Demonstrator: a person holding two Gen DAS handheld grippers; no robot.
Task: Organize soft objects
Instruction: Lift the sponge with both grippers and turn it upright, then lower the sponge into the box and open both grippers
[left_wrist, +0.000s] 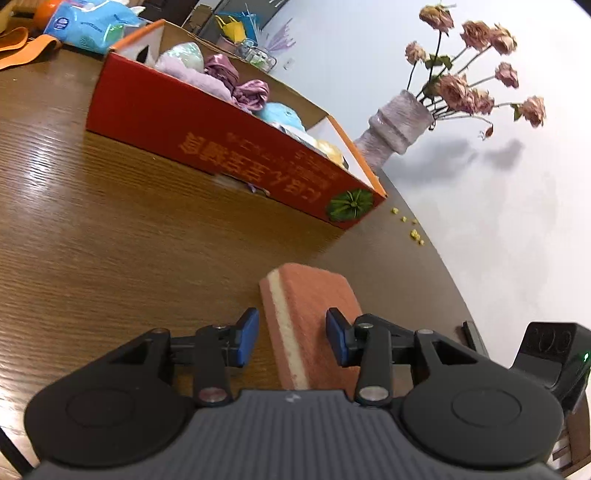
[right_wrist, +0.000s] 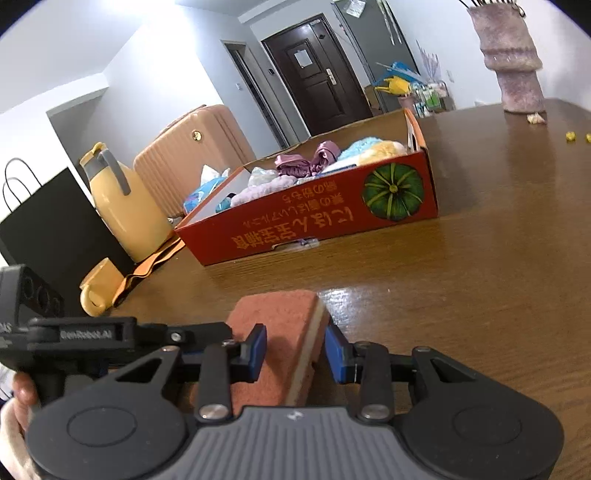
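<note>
Both the left gripper (left_wrist: 291, 341) and right gripper (right_wrist: 295, 352) sit wide open, holding nothing, straddling the rough orange rectangular scrub sponge (left_wrist: 310, 317) at lower centre on the glossy wood-grain table (left_wrist: 110, 240).

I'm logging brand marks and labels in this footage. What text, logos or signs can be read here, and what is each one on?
"GenRobot.AI", roughly, slightly blurred: embossed on the black body of the left gripper.
Orange East Asian script, upside down, too distorted to transcribe: on the red box, beside a green pumpkin picture.
Print on the blue packet: too small to read.
Paper notice on the dark door: blurred, unreadable.
No text on the sponge.
</note>
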